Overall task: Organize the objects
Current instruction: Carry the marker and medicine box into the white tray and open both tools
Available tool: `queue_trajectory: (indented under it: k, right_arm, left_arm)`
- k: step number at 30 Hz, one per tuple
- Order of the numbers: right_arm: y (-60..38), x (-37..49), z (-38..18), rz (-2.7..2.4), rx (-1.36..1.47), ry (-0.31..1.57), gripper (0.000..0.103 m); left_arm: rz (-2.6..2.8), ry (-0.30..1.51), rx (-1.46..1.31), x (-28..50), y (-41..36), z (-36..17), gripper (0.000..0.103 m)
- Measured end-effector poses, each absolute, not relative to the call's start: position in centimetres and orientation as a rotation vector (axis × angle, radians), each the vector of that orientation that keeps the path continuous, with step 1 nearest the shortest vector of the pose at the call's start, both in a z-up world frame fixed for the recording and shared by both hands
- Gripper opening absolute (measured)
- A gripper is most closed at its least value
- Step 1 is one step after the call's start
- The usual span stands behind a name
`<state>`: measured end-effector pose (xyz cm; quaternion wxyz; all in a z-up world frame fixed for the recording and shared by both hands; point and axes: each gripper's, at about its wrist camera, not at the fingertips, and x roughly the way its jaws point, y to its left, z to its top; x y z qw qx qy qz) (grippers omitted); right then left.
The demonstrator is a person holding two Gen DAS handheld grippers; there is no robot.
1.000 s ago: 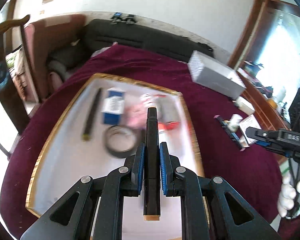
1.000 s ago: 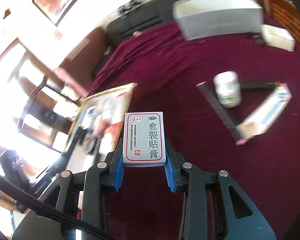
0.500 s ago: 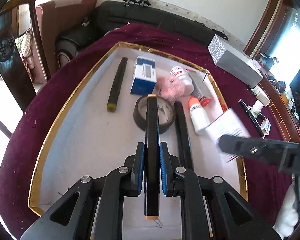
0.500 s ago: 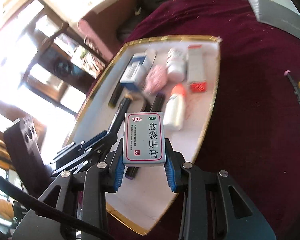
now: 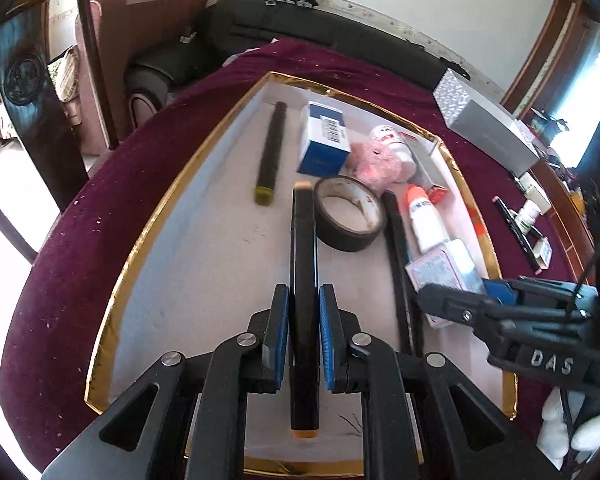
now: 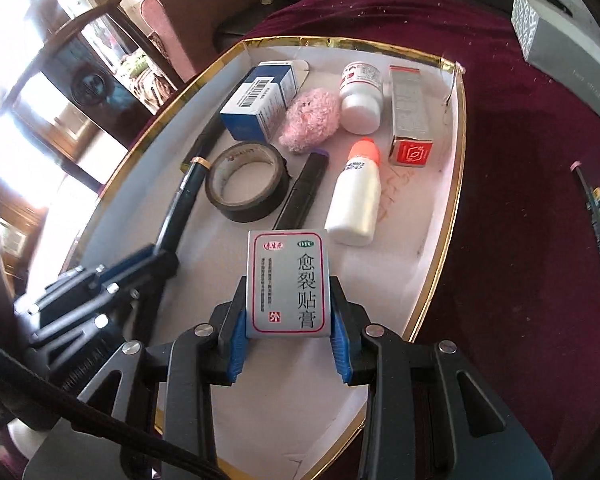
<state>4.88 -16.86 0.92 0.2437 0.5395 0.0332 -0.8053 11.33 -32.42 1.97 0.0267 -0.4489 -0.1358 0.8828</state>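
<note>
Grippers are now hanging over the gold-rimmed tray (image 6: 456, 184), having swung in from above the maroon cloth (image 6: 540, 160) a second ago. Left gripper (image 5: 303, 334) is clamping a black marker (image 5: 303, 264) beside the tape roll (image 5: 350, 216); right gripper (image 6: 289, 330) is gripping a grey plaster box (image 6: 288, 284) above bare tray floor near the white bottle (image 6: 356, 196). Both items are thus arriving where sorted things already lie; release is probably the step remaining. Other items are still waiting on the cloth.
</note>
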Motion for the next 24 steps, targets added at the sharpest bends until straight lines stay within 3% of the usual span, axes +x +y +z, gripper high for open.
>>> queue_trajectory:
  k: [11,13,16,22,24]
  right_arm:
    - [-16.7,4.9,1.5,-2.21,1.479,0.111,0.033]
    - [-16.7,5.0,1.5,-2.21,1.479,0.113,0.033]
    - [-16.7,5.2,1.5,-2.205,1.483,0.111,0.033]
    - [-17.1,6.5,1.5,-2.188,1.481,0.141,0.033]
    - [-17.1,6.9,1.6,-2.189,1.481,0.151,0.033]
  left_arm:
    - [2.747,-0.463,-1.36,11.5,-33.1,2.5,0.014]
    - [2.762,-0.468,-1.344,11.7,-33.3,2.9,0.017]
    - [2.785,-0.484,-1.324,11.9,-33.7,3.6,0.03]
    - [2.829,-0.482,-1.277,12.5,-34.1,4.9,0.034]
    - [2.84,-0.482,-1.271,12.6,-34.1,5.2,0.041]
